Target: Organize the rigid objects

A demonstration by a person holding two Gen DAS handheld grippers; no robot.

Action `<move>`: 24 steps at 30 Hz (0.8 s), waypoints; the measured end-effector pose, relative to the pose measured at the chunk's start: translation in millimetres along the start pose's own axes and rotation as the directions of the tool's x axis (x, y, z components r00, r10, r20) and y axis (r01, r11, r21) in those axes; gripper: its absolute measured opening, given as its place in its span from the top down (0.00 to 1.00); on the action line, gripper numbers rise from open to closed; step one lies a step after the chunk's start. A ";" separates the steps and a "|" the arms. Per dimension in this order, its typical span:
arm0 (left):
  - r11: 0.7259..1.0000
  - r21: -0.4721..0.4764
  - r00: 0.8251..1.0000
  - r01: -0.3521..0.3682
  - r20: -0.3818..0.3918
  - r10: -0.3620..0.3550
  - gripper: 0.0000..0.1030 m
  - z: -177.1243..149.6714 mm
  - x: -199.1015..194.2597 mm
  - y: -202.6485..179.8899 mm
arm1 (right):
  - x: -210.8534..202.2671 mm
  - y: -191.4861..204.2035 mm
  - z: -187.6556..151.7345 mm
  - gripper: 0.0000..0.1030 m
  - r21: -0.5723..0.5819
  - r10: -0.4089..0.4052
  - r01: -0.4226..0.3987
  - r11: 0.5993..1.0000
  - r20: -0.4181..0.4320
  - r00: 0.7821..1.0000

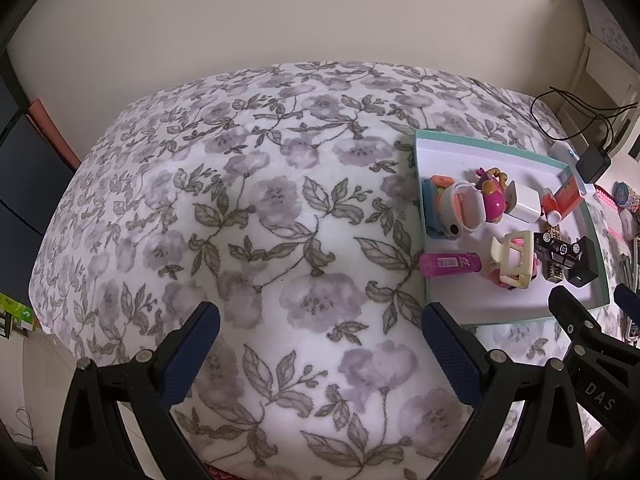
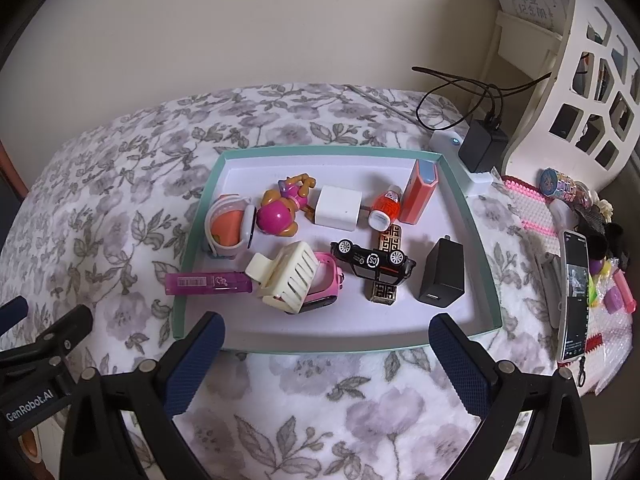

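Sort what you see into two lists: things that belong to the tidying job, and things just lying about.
Belong to the job:
tray
toy car
black charger
white cube
cream hair clip
pink tube
orange bottle

Lying about:
phone
laundry basket
black adapter

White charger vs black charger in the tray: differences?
The white charger sits at the tray's far side beside the pink toy; the black charger sits nearer, at the right. In the right wrist view, white looks squarer and black taller. Both are blocky and inside the tray.
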State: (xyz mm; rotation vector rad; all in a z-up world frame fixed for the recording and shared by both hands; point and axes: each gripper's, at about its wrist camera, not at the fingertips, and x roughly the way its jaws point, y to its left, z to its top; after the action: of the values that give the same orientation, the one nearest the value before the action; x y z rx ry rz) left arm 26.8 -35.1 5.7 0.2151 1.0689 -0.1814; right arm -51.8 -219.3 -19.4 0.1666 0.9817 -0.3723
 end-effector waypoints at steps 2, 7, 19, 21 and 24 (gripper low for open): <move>1.000 -0.002 1.000 -0.001 -0.001 0.001 0.02 0.0 0.1 -0.4 | 0.0 -0.6 0.3 0.00 -0.001 -0.001 0.001 1.000 0.002 1.000; 1.000 -0.008 1.000 -0.007 -0.004 0.007 0.02 0.1 0.5 1.1 | 0.0 -1.1 0.3 0.00 -0.002 0.000 0.000 1.000 0.002 1.000; 0.999 -0.009 0.999 -0.033 -0.009 0.033 0.02 0.2 1.1 3.8 | 1.4 -1.7 0.3 0.00 -0.003 0.001 -0.001 1.000 -0.002 1.000; 0.999 -0.010 0.999 -0.034 -0.011 0.034 0.02 0.4 1.6 4.4 | 2.4 -2.7 0.0 0.00 -0.004 0.002 -0.002 1.000 -0.004 1.000; 0.999 -0.015 0.999 -0.036 -0.008 0.036 0.02 0.7 1.1 5.6 | 2.9 -2.7 -0.1 0.00 -0.005 0.003 -0.003 1.000 -0.004 1.000</move>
State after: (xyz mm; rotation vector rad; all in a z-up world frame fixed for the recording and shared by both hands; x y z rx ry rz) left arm 29.2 -29.9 5.5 0.2219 1.0735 -0.1399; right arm -51.4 -222.5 -21.8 0.1641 0.9867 -0.3670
